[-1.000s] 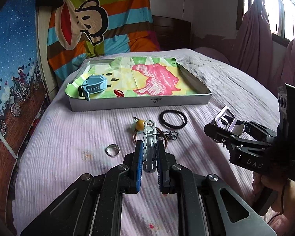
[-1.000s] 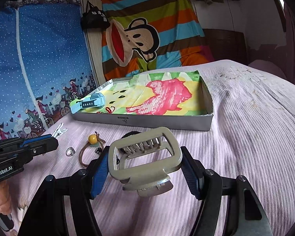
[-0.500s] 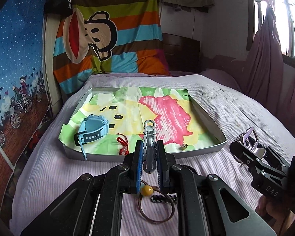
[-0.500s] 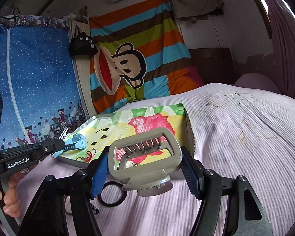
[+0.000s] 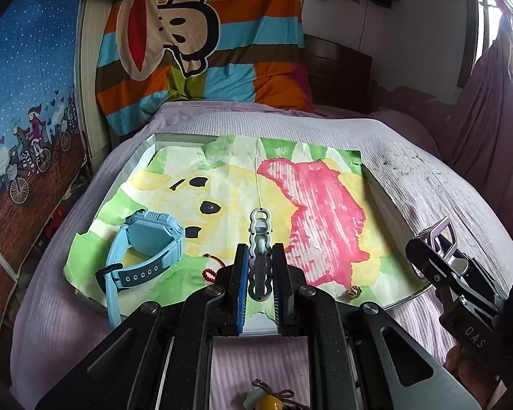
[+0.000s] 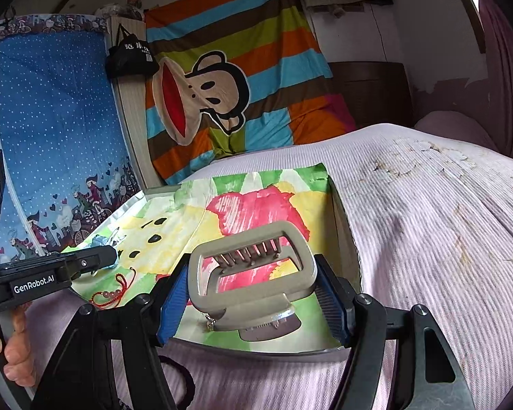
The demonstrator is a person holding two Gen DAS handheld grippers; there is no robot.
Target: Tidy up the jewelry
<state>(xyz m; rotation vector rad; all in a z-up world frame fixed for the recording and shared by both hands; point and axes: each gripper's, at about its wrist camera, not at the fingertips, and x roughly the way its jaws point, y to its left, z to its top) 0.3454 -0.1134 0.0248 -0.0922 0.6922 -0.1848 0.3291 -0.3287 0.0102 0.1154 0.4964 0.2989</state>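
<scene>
My left gripper (image 5: 260, 266) is shut on a slim grey hair clip (image 5: 260, 239) and holds it over the near part of the shallow tray (image 5: 386, 201), which is lined with a colourful painted paper. My right gripper (image 6: 253, 294) is shut on a beige claw hair clip (image 6: 253, 273) above the tray's near right corner (image 6: 342, 225). In the tray lie a light blue watch (image 5: 147, 249), a red bead string (image 5: 208, 273) and a small gold charm (image 5: 354, 292). The right gripper shows at the right of the left wrist view (image 5: 437, 253).
The tray sits on a lilac bedspread (image 6: 427, 239). A bracelet with a yellow bead (image 5: 270, 401) lies on the bed below my left gripper. A black hair tie (image 6: 184, 382) lies near my right gripper. A striped monkey blanket (image 5: 201, 41) hangs behind.
Both grippers have moved forward from the bedspread to over the tray, each still holding its clip. The loose items on the bed have dropped out of view behind them.
</scene>
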